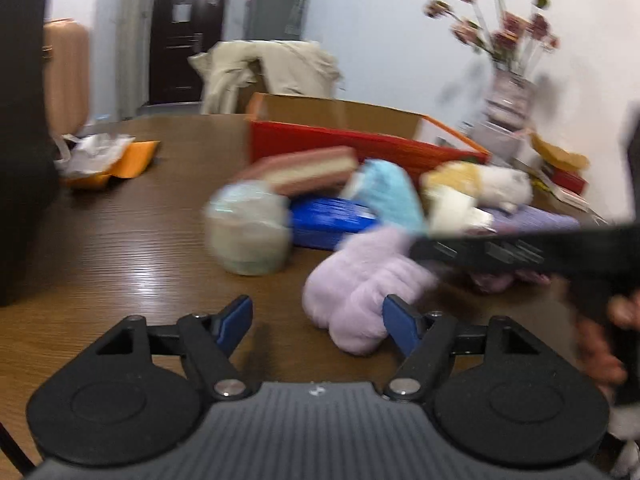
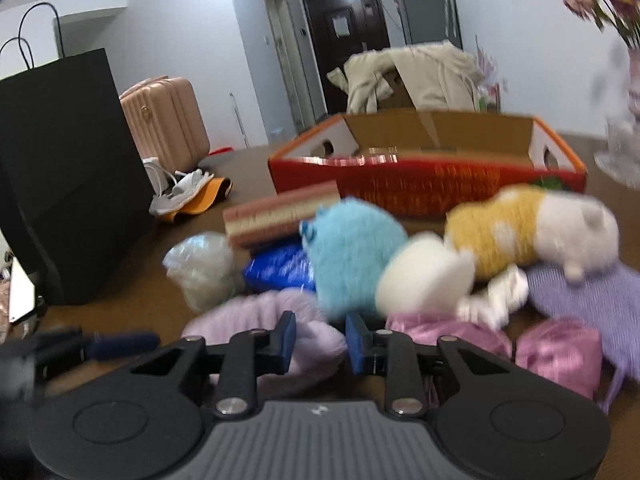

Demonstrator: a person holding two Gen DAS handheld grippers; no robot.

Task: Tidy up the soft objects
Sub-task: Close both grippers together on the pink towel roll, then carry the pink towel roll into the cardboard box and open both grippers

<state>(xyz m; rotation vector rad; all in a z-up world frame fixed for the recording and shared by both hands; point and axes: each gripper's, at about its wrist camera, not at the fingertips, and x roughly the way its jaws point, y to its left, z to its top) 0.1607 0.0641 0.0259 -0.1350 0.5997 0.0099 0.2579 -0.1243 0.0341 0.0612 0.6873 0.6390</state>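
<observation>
A lilac fluffy plush (image 1: 360, 292) lies on the brown table (image 1: 120, 248) at the front of a heap of soft things. My right gripper (image 2: 320, 342) has its blue pads pressed into this lilac plush (image 2: 316, 334) from both sides. One black finger (image 1: 500, 254) of it reaches in from the right. My left gripper (image 1: 318, 326) stands open, its right pad against the plush's near edge and its left pad over bare table. Behind lie a blue plush (image 2: 352, 252), a yellow and white plush (image 2: 532, 232) and a striped pink block (image 2: 280, 216).
A red cardboard box (image 2: 428, 188) stands open behind the heap. A purple knit cloth (image 2: 592, 300), pink shiny bundles (image 2: 560, 356), a blue packet (image 1: 328, 220) and a bagged roll (image 1: 248, 236) lie around. A black paper bag (image 2: 68, 176) stands left, a flower vase (image 1: 508, 96) right.
</observation>
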